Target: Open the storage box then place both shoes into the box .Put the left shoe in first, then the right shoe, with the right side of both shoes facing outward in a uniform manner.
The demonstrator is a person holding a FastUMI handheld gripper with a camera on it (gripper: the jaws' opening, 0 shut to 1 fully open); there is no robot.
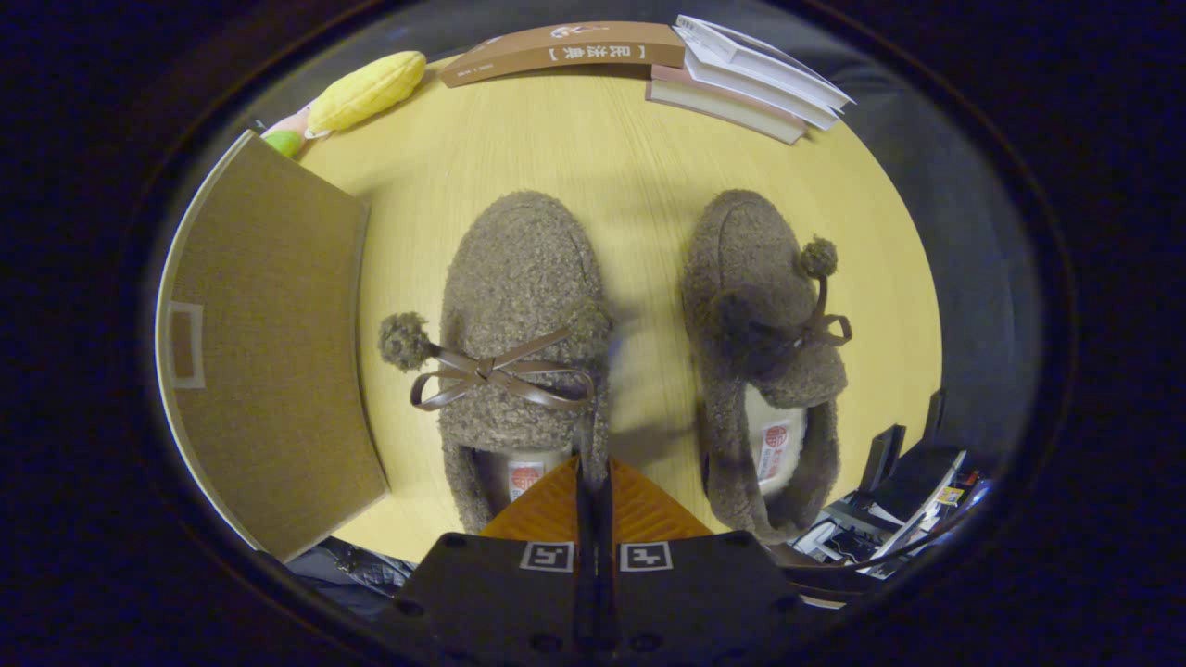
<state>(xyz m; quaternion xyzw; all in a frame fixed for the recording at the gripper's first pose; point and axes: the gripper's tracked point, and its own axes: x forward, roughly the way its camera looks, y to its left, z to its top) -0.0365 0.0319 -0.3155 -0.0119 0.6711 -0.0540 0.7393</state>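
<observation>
At the left of the frame the storage box point(269, 343) is not yet opened; both shoes, left shoe point(519, 315) and right shoe point(764, 333), wait on the table point(630, 157), gripper point(593, 482) closed, empty.

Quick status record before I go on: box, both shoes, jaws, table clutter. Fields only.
box: brown storage box, lid closed, beside the near shoe
near shoe: fuzzy slipper just ahead of the jaws, on the table
far shoe: second slipper, on the table, apart from the first
gripper: jaws shut, holding nothing, at the near slipper's heel opening
clutter: books, corn toy beyond the shoes
</observation>
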